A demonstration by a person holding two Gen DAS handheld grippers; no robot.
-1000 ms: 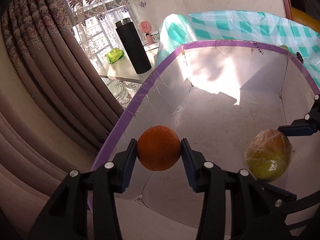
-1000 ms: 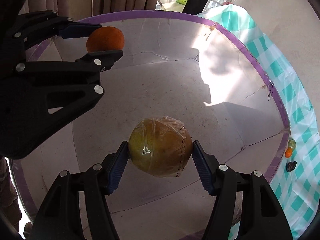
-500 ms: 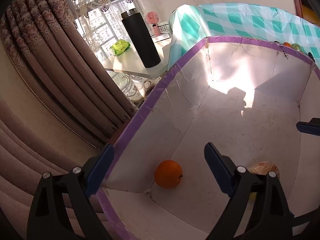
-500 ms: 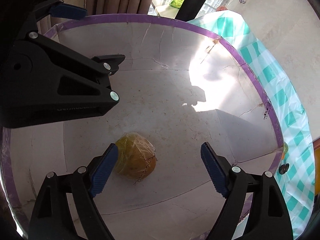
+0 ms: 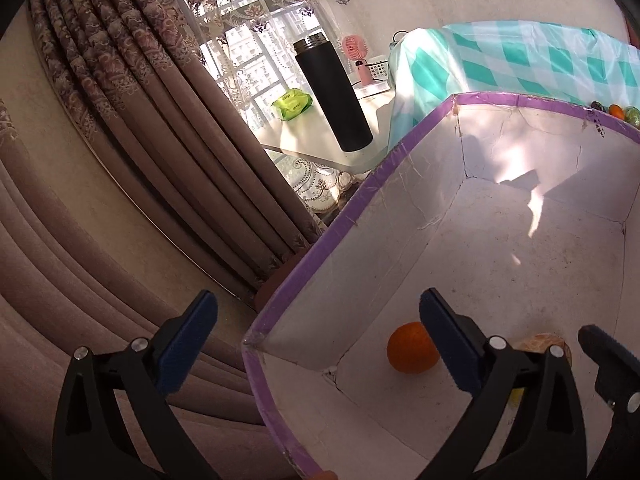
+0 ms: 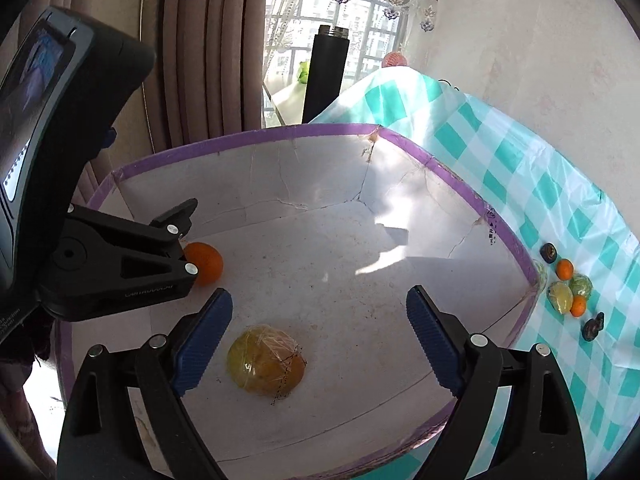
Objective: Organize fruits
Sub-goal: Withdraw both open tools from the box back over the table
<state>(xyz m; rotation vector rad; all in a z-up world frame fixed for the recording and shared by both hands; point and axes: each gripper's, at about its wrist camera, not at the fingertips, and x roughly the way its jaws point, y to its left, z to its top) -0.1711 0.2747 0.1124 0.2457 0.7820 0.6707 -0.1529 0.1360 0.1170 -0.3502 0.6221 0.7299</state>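
I have both tongs over the white box point(image 6: 420, 144), the one with the purple rim. The left tongs point(image 5: 318, 344) have their jaws opening wide with nothing clamped: the orange point(image 5: 412, 347) lies on the box floor below them, near the left wall's corner, clear of both blue pads. The right tongs point(image 6: 320, 336) are opening too and grip nothing. Under them, nearer the left pad, the big yellow fruit wrapped in clear film point(image 6: 266, 368) sits on the floor, untouched by either pad. From the right wrist camera I see the orange point(image 6: 206, 262) partly behind the tip of the left tongs point(image 6: 176, 236), well apart from the wrapped fruit.

There is black print on the right-hand rim of the box and moulded lettering on the side of the left tongs; I cannot read either.

On the checked green and white tablecloth point(image 6: 560, 184), just outside the right wall of the box, lies a cluster of small fruits point(image 6: 568, 288): two small oranges, some wrapped yellow-green pieces and dark ones. Beyond the box a tall black flask point(image 5: 334, 96) stands on a pale side table point(image 5: 304, 136), with a green packet point(image 5: 292, 104) beside it and a small pink fan point(image 5: 356, 56) behind. Brown patterned curtains point(image 5: 132, 140) hang to the left.
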